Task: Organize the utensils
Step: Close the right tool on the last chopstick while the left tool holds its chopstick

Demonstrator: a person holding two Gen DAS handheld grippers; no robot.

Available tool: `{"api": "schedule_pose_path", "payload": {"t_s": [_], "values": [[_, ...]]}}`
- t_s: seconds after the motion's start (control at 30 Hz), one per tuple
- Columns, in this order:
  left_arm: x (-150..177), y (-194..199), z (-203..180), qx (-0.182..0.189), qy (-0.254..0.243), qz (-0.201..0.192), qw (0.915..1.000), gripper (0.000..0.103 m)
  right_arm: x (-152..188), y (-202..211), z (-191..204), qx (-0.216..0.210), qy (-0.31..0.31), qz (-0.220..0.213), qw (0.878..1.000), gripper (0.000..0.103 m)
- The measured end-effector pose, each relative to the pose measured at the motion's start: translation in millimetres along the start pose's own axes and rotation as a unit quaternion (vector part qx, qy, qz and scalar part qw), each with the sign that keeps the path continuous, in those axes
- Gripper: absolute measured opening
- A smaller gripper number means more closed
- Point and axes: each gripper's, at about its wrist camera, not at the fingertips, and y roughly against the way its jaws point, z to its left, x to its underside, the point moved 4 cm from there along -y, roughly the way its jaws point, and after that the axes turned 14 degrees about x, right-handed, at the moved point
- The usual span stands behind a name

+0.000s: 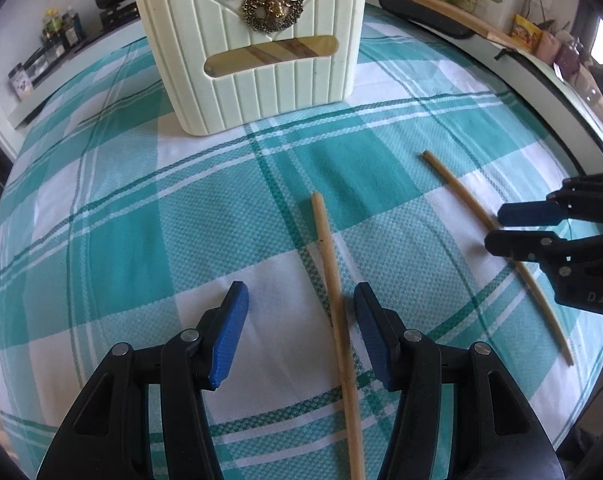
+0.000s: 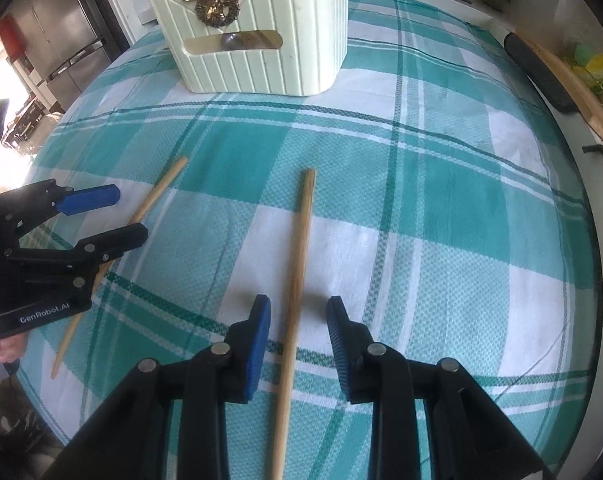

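Two chopsticks [image 1: 333,280] [image 2: 297,264] on cloth [image 1: 141,240]: light, stiff, roll-prone; pinch mid-shaft. Left gripper [image 1: 301,336], right gripper [image 2: 297,340]: fingers spread, straddling.

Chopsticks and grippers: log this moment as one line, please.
left gripper: open, straddling left chopstick | right gripper: open, straddling right chopstick | both flat on cloth | holder: upright beyond

Two chopsticks on your bench [image 1: 141,208], one [image 1: 333,304] between your left tongs [image 1: 301,334], one [image 2: 297,280] between your right tongs [image 2: 299,338], holder [image 1: 253,52] behind them
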Motion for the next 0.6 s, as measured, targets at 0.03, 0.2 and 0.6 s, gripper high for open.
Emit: {"api": "schedule_pose_path", "payload": {"t_s": [0.03, 0.2, 0.6], "values": [[-2, -1, 0, 0.001, -0.001, 0.005, 1.0, 0.057, -5, -2, 2, -0.001, 0.005, 0.002, 1.0, 0.03], [-10, -6, 0, 0.006, -0.009, 0.025, 0.9996, 0.056, -29, -11, 9, 0.002, 0.024, 0.007, 1.0, 0.03], [-15, -9, -16, 0.023, -0.018, 0.017, 0.9994, 0.005, -54, -22, 11, 0.014, 0.035, -0.002, 0.999, 0.01]]}}
